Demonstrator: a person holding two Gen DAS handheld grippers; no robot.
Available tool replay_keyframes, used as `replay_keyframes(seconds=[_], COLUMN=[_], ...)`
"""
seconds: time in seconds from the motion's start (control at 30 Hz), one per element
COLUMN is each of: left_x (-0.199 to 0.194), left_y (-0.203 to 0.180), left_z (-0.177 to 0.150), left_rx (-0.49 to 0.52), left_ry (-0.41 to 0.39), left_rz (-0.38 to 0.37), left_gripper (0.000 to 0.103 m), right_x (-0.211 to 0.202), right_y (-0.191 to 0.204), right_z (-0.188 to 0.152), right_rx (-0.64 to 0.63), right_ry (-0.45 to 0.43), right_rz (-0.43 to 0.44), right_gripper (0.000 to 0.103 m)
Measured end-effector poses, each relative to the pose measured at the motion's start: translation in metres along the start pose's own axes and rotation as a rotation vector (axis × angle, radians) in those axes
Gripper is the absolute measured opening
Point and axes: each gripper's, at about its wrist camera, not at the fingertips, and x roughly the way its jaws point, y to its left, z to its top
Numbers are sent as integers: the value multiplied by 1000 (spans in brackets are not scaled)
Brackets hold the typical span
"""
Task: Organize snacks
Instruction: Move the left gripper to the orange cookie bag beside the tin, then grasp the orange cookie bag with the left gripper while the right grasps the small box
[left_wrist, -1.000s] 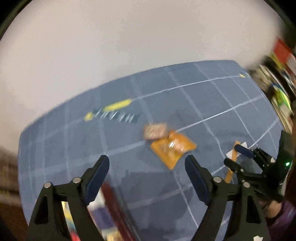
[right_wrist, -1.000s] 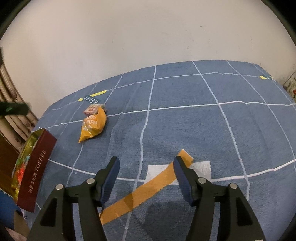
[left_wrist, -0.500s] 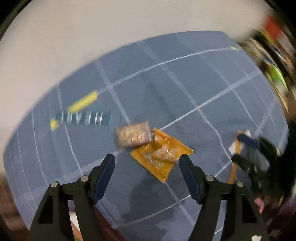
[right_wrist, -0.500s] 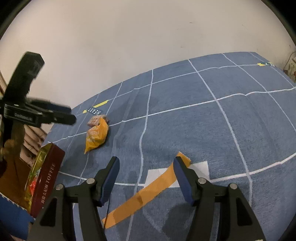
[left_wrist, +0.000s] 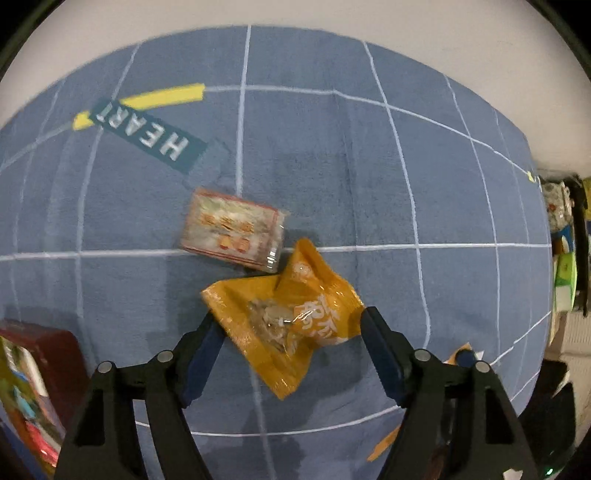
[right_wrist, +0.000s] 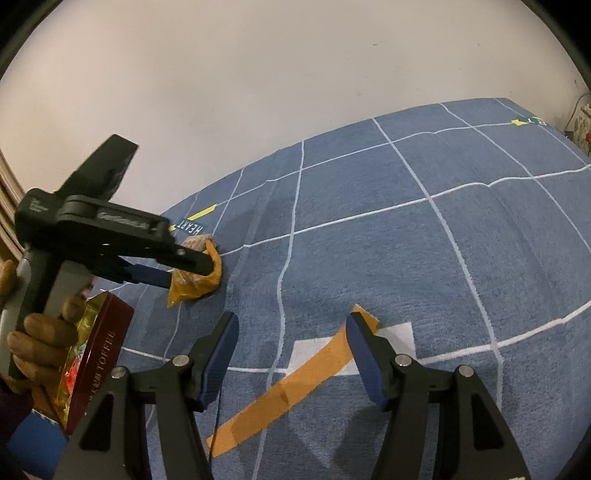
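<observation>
My left gripper (left_wrist: 288, 325) straddles orange snack bag (left_wrist: 284, 314) beside HEART label (left_wrist: 147, 136), jaws just reopening, not clamped. Advice: sink lower, squeeze bag's middle. Right gripper (right_wrist: 291, 354) apart, empty.

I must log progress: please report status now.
Left gripper astride orange snack bag, jaws just opening, no grip. Right gripper open, empty. Clear snack pack touches bag.

Even indoor light from above on my feeds, soft shadows on the blue rug (left_wrist: 369, 184), glare on the orange packet (left_wrist: 295, 314), slight blur at left edges, strong fisheye bending, dark corners.
</observation>
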Motion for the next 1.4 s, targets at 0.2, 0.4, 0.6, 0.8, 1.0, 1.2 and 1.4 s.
replay_keyframes(seconds=[0.2, 0.4, 0.6, 0.8, 1.0, 1.2, 1.4], left_x=[-4, -32, -76, -110, -125, -142, -148], left_y=[-7, 21, 51, 70, 86, 110, 130], left_z=[-14, -65, -132, -171, -189, -199, -198], left_rx=[-4, -59, -65, -58, -69, -109, -145], left_ry=[-80, -148, -243, -290, -289, -317, -330], left_rz=[19, -89, -129, -97, -112, -109, -92], left_gripper=[19, 18, 18, 18, 18, 18, 19], right_x=[0, -1, -2, 3, 22, 69, 128], right_y=[-1, -2, -2, 8, 65, 139, 168], right_z=[-1, -1, -2, -1, 16, 56, 78], right_rx=[7, 14, 12, -24, -324, -798, -993], right_ry=[-2, -4, -2, 9, 71, 93, 240], right_rz=[7, 14, 12, -28, 77, 158, 171], right_gripper=[62, 62, 62, 62, 64, 62, 62])
